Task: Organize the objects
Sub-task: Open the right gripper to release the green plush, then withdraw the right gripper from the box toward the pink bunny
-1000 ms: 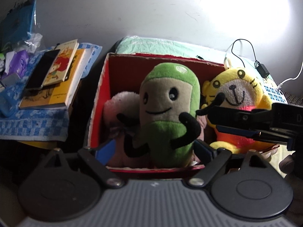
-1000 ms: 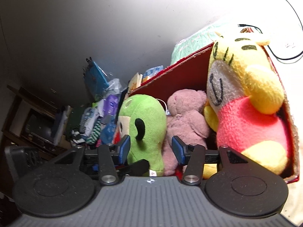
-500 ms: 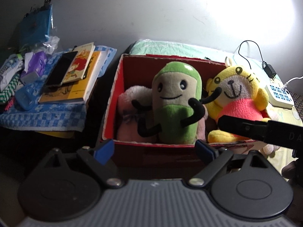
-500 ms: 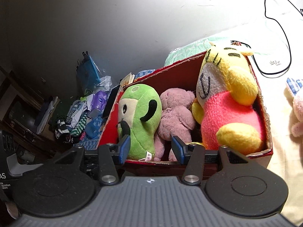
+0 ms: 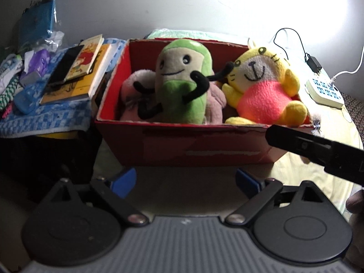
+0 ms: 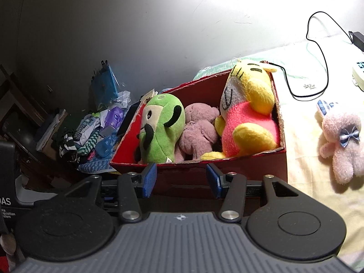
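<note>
A red box [image 5: 204,145] on the bed holds three plush toys. They are a green one with black arms [image 5: 182,86], a mauve one [image 5: 134,91] behind it, and a yellow tiger in a pink shirt [image 5: 261,91]. My left gripper [image 5: 185,182] hangs in front of the box's near wall. Its jaws are opening and nothing is between them. My right gripper [image 6: 181,179] is open and holds nothing, just short of the same box [image 6: 250,163]. A pale pink bunny with a blue bow [image 6: 341,136] lies on the sheet to the right of the box.
Books and a phone [image 5: 77,72] lie on a blue checked cloth left of the box, with a heap of clothes [image 6: 91,132] beyond. A white power strip [image 5: 323,91] and a black cable [image 6: 318,56] lie on the bed at the right. A wall stands behind.
Both grippers have drawn back from the box, so the whole box now shows. The left jaws have spread wider and no longer flank the green plush, which stays in the box.
</note>
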### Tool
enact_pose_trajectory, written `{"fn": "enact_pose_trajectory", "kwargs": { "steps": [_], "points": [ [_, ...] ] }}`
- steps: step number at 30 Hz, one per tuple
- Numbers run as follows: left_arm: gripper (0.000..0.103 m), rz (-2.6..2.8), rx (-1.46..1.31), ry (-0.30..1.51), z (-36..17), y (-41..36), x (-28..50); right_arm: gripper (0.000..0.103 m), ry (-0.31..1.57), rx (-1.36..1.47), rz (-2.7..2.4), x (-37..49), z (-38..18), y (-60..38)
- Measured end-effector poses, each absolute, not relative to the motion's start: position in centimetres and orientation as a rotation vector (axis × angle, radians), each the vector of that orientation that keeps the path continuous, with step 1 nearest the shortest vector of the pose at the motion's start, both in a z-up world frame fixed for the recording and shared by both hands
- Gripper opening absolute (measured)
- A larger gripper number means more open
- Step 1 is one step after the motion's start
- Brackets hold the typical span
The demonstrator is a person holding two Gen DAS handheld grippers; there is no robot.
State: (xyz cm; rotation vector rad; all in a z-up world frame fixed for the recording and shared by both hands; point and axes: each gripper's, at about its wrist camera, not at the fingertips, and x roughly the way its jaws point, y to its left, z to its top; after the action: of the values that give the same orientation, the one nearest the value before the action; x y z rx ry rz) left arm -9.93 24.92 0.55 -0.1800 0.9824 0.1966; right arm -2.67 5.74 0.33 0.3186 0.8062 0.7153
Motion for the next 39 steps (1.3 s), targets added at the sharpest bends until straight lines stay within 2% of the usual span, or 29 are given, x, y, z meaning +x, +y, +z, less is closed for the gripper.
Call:
{"fn": "enact_pose_trajectory", "kwargs": {
  "steps": [12, 39],
  "points": [
    [0.095, 0.149, -0.1, 1.064, -1.6, 19.5, -10.0, 0.052, 0.823, 0.333, 0.607, -4.8, -1.3, 1.7],
    [0.099, 0.064, 0.033, 1.09, -2.6, 9.7, -8.4, 0.052, 0.862, 0.416, 0.473, -5.4, -3.6, -7.0]
  ]
}}
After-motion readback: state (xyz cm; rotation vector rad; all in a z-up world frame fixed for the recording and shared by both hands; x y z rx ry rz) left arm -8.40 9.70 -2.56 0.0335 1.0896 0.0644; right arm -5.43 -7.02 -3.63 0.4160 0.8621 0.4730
